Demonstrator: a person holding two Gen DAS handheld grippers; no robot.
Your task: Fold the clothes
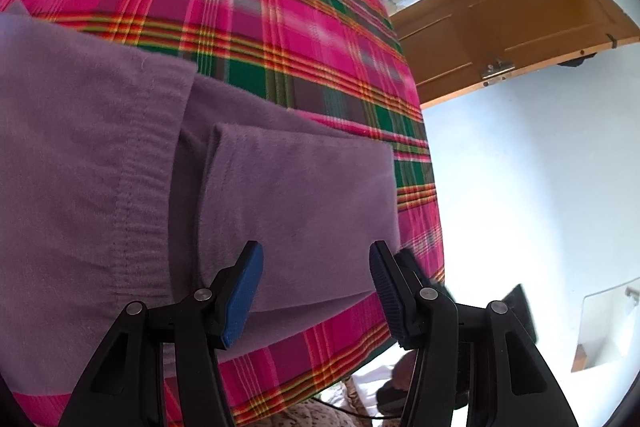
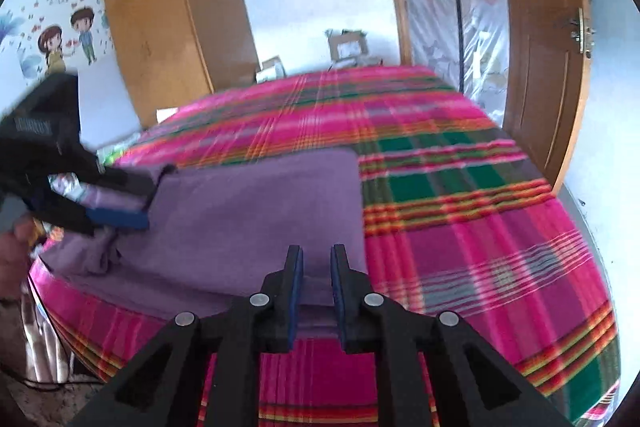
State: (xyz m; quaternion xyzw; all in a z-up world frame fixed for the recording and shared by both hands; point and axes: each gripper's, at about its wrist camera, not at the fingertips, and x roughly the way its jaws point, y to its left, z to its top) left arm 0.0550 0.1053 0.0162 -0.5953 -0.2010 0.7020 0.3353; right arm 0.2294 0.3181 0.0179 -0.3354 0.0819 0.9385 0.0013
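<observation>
Purple garment (image 2: 256,227) lies on the plaid bedspread (image 2: 480,219), lower-left half of the right wrist view, near the bed's front edge. It lies in layers: in the left wrist view a folded panel (image 1: 304,211) sits centre frame on top of a wider layer, and a ribbed hem section (image 1: 92,155) fills the left side. Left gripper (image 1: 316,291): tongs spread wide, hovering over the near edge of the folded panel, pinching nothing that shows. Seen at the left edge of the right wrist view, its blue pad (image 2: 120,218) sits against bunched cloth at the garment's left end; contact unclear, view blurred. Right gripper (image 2: 316,287): tongs drawn close with a narrow gap; purple cloth shows in the gap, but whether it is nipped or merely behind, I cannot tell. Judgement: mid-fold, part of the garment doubled over, left end rumpled. A further move would need a firm hold on an edge and the bunched end smoothed flat.
</observation>
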